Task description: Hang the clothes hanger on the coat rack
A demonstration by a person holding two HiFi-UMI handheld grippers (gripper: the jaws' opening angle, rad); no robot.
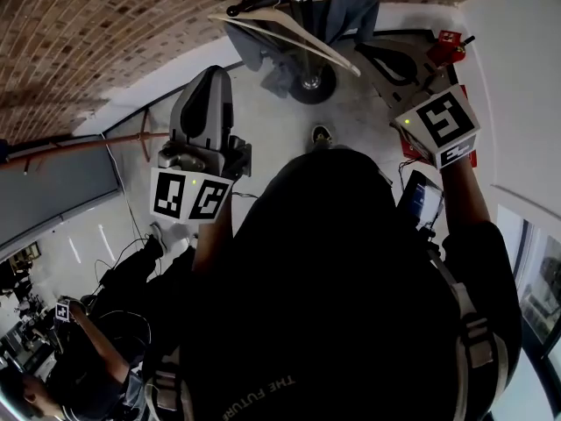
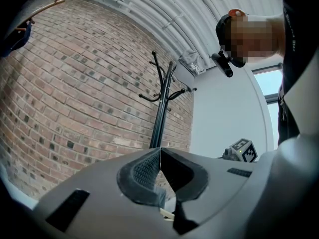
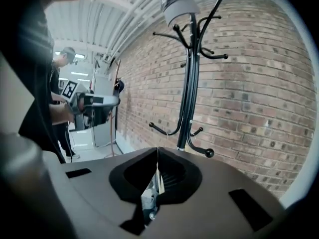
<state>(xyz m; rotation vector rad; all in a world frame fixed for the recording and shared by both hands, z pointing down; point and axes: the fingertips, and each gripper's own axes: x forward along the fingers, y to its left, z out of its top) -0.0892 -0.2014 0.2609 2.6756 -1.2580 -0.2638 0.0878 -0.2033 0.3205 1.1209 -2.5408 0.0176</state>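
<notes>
The black coat rack (image 1: 311,82) stands before a brick wall, its arms bare in both gripper views (image 2: 160,118) (image 3: 188,93). A pale wooden clothes hanger (image 1: 289,35) with a grey garment hangs in the air between me and the rack. My right gripper (image 1: 368,51) is at the hanger's right end. Its jaws (image 3: 158,149) are shut, with a pale strip of the hanger (image 3: 158,182) and a metal fitting in the slit. My left gripper (image 1: 213,70) points level at the rack, shut (image 2: 160,151) and holding nothing. A bit of the hanger's wood (image 2: 167,213) shows below it.
The brick wall (image 1: 105,33) curves behind the rack. Red equipment (image 1: 447,46) sits on the floor at the right. A grey panel (image 1: 53,191) and cables lie at the left. Another person (image 1: 79,340) is at the lower left.
</notes>
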